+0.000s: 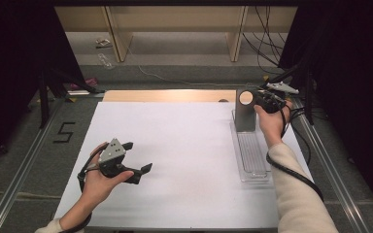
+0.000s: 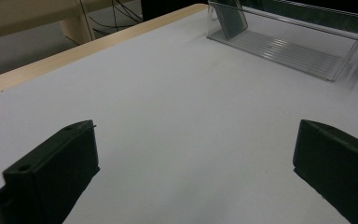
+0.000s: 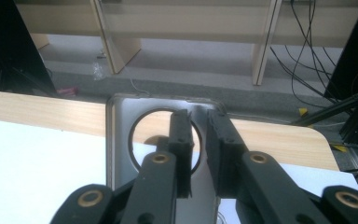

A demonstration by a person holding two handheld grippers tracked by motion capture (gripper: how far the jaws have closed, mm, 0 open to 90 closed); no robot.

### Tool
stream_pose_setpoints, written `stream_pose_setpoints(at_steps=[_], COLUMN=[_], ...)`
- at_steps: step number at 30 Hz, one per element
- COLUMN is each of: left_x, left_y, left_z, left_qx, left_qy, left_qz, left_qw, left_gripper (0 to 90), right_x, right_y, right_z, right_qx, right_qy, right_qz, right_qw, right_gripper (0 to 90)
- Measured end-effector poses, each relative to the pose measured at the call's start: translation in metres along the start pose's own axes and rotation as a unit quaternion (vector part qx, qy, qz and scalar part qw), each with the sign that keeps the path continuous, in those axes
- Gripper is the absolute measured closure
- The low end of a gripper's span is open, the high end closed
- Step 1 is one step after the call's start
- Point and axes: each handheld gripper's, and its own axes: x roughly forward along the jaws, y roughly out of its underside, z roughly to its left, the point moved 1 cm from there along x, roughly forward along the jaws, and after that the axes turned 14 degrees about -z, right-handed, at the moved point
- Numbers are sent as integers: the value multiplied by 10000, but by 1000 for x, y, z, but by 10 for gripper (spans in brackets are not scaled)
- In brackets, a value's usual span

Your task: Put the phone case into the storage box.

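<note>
A grey metal plate (image 1: 245, 116) with a round hole near its top stands upright at the far end of a clear plastic tray (image 1: 252, 162) on the right of the white table. My right gripper (image 1: 259, 100) reaches it from the right at hole height. In the right gripper view the jaws (image 3: 199, 116) stand narrowly apart around the strip of plate (image 3: 121, 154) beside the hole, with a thin gap showing at the left jaw. My left gripper (image 1: 138, 156) hovers low over the bare table at front left, wide open and holding nothing (image 2: 196, 172).
The tray (image 2: 307, 51) and plate (image 2: 230, 21) lie far ahead of the left jaws. A wooden strip (image 1: 165, 95) edges the table's far side. Metal rails run along both sides, and cables (image 1: 267, 43) hang beyond the back right.
</note>
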Motion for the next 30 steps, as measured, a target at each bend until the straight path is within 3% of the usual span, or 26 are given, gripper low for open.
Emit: stream_pose_setpoints(at_steps=[9, 18, 30], left_x=[0, 0, 0], left_y=[0, 0, 1], left_z=[0, 0, 0], left_qx=[-8, -5, -16], left_qy=[-1, -2, 2], left_qz=[9, 11, 21], left_qw=[10000, 10000, 10000], left_gripper=[0, 0, 0], right_x=[-8, -18, -32], right_y=[-2, -2, -2], right_z=[4, 5, 9], right_qx=[-83, -44, 2], right_qy=[-15, 84, -209], right_qz=[8, -32, 83], right_qw=[10000, 10000, 9997], right_gripper=[713, 510, 364])
